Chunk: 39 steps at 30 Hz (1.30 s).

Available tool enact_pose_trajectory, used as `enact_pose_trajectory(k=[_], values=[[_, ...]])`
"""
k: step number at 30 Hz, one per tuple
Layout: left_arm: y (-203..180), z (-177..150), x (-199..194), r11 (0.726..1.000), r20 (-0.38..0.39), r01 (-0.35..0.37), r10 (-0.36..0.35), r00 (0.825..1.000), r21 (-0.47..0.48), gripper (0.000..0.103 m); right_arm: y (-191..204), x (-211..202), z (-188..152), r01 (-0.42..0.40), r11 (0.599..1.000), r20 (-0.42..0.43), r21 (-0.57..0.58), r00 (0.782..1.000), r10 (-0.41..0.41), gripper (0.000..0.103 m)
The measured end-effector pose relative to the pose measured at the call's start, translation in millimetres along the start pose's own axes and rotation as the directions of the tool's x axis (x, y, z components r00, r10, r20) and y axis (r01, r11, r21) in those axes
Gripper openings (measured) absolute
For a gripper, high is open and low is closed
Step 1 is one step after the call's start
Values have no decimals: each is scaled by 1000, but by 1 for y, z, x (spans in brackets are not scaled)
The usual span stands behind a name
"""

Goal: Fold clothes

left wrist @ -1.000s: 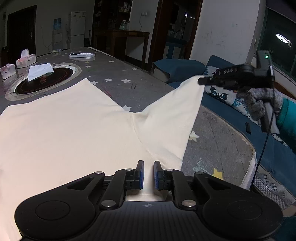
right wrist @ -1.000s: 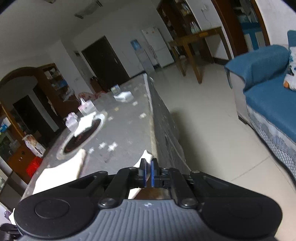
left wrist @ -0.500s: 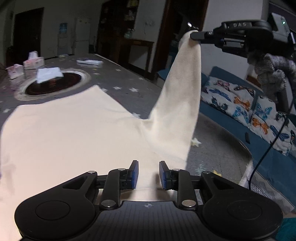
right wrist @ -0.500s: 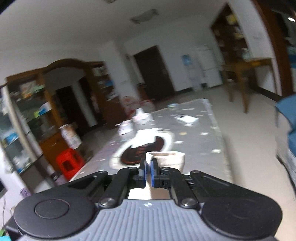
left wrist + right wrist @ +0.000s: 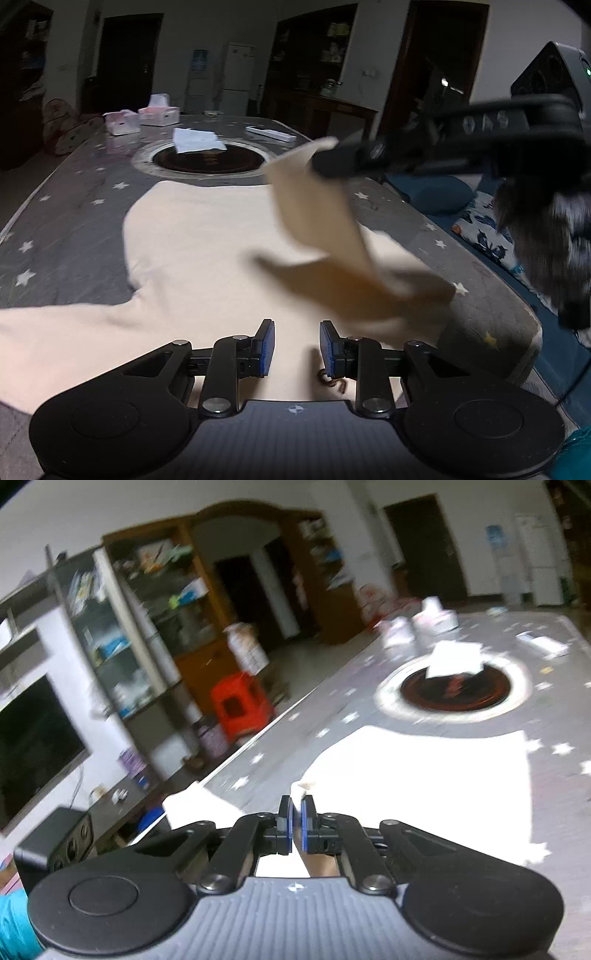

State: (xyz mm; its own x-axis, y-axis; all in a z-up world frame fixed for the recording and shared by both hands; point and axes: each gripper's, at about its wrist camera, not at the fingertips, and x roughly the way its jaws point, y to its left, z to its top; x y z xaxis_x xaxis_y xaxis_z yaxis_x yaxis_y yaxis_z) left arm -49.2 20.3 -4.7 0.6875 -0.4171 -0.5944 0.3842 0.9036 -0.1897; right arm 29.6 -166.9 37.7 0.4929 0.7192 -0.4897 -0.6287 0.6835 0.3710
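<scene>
A cream shirt [image 5: 207, 236] lies spread flat on the grey star-patterned table [image 5: 66, 229]. Its right sleeve [image 5: 317, 206] is lifted and swung over the body, pinched at the cuff by my right gripper [image 5: 325, 166], held by a gloved hand. In the right wrist view, that gripper [image 5: 295, 823] is shut on the cuff, with the shirt [image 5: 424, 775] glaring white below. My left gripper [image 5: 296, 347] hovers low over the shirt's near part, open, nothing between its blue pads [image 5: 266, 345].
A round black cooktop [image 5: 208, 160] with a white cloth [image 5: 197, 140] on it is set in the table beyond the shirt. Tissue boxes [image 5: 159, 114] stand at the far end. A blue sofa [image 5: 491, 229] runs along the table's right side.
The right gripper has carried the sleeve up and leftward over the shirt's body. The left gripper's jaws have opened wider and it has shifted left along the near edge.
</scene>
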Motion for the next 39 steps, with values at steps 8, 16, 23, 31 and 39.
enact_pose_trajectory(k=[8, 16, 23, 31, 39], values=[[8, -4, -6, 1000, 8, -23, 23, 1000, -19, 29, 10, 2, -10, -66, 998, -67, -19, 996, 64, 10], [11, -1, -20, 999, 26, -41, 42, 999, -28, 29, -26, -51, -35, 146, 986, -111, -80, 982, -155, 11], [10, 16, -15, 999, 46, -41, 42, 998, -12, 29, -41, -51, -43, 187, 979, -123, -82, 973, -196, 12], [15, 17, 12, 998, -12, -59, 59, 998, -22, 29, -58, -52, -51, 231, 969, -136, -85, 961, -241, 17], [26, 5, 16, 995, -49, -99, 97, 994, -27, 26, -72, -21, -47, 243, 966, -164, -86, 953, -255, 17]])
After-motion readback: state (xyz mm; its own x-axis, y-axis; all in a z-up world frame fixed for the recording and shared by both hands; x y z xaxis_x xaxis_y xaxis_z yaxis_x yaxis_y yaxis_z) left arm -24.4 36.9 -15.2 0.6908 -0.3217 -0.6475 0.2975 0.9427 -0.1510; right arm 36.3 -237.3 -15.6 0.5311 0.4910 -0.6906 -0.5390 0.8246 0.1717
